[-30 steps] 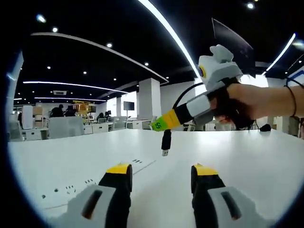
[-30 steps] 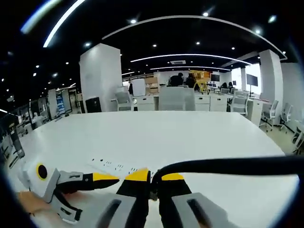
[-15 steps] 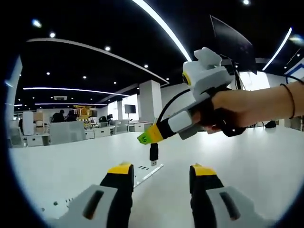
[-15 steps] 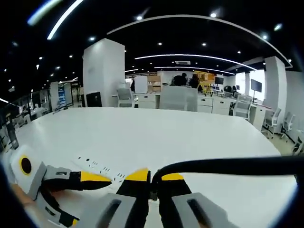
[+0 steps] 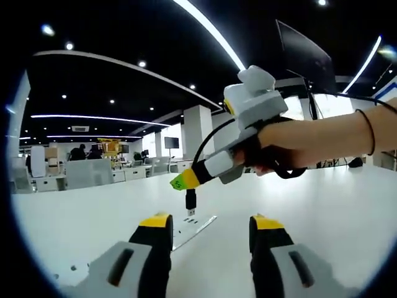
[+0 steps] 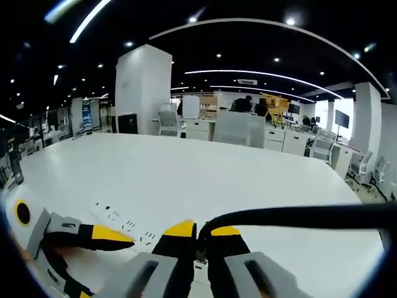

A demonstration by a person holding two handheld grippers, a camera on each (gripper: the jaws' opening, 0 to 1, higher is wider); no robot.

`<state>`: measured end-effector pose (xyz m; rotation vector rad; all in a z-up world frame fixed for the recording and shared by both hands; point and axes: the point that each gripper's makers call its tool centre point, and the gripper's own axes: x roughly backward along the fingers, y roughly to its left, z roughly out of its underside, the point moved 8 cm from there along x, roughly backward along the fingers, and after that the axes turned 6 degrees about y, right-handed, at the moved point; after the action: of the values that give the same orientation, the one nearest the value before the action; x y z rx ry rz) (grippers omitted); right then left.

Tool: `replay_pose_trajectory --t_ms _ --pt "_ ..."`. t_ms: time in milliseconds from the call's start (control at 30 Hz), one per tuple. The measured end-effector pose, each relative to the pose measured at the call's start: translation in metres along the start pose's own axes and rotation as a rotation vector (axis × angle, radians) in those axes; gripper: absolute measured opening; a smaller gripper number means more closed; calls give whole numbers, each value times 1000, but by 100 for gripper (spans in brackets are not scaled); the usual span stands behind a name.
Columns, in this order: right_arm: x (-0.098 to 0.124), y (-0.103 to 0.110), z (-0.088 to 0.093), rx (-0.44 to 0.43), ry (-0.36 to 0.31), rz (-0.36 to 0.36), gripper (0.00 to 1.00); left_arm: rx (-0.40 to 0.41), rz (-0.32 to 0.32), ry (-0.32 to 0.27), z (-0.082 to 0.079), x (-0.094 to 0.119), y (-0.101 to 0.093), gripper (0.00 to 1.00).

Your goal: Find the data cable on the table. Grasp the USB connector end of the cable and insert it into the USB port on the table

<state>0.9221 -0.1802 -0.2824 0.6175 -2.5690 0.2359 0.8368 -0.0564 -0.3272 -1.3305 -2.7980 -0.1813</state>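
In the left gripper view, a hand holds my right gripper (image 5: 186, 180), which comes in from the right. It is shut on a black data cable, and the USB connector (image 5: 190, 202) hangs down from its yellow tips. The connector hovers a little above a white socket strip (image 5: 197, 225) on the white table (image 5: 322, 211). My left gripper (image 5: 211, 222) stands open low over the table, nothing between its fingers. In the right gripper view my right gripper (image 6: 202, 233) is pinched on the cable (image 6: 298, 215), which runs off right. The left gripper (image 6: 93, 234) lies at lower left beside the strip's ports (image 6: 124, 221).
The broad white table (image 6: 223, 174) stretches ahead with bare surface on all sides. Desks, chairs (image 6: 239, 128) and a white pillar (image 6: 142, 93) stand beyond its far edge. A dark monitor (image 5: 304, 53) rises behind the hand.
The right gripper with the hanging USB connector has moved left across the left gripper view, now nearly over the end of the socket strip. The left gripper stays open.
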Motion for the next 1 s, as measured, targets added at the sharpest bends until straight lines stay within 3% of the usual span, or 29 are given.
replay_pose_trajectory --t_ms 1000 --pt "-8 -1 12 41 33 -20 7 14 -9 -6 2 -2 0 49"
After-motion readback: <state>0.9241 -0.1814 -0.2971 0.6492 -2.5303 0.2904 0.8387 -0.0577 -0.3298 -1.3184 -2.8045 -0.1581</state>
